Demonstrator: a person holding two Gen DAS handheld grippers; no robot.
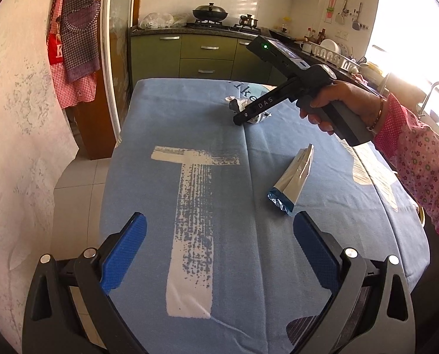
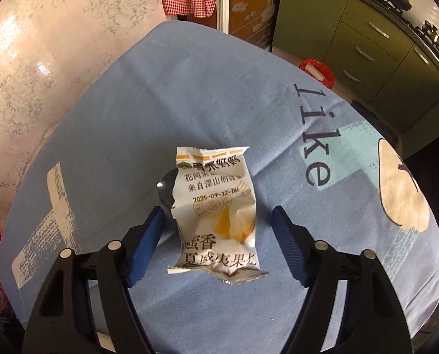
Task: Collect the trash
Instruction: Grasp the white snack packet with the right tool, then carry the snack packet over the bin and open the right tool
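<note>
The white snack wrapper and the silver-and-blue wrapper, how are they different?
The white snack wrapper has printed writing and a yellow picture; the silver-and-blue wrapper is shiny foil with no writing visible. The white one lies between the right tool's open fingers; the silver one lies away from both tools. Both are empty-looking trash on the blue tablecloth.

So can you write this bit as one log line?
right hand-held gripper: open around snack wrapper | left hand-held gripper: open, empty | foil wrapper: on table
</note>
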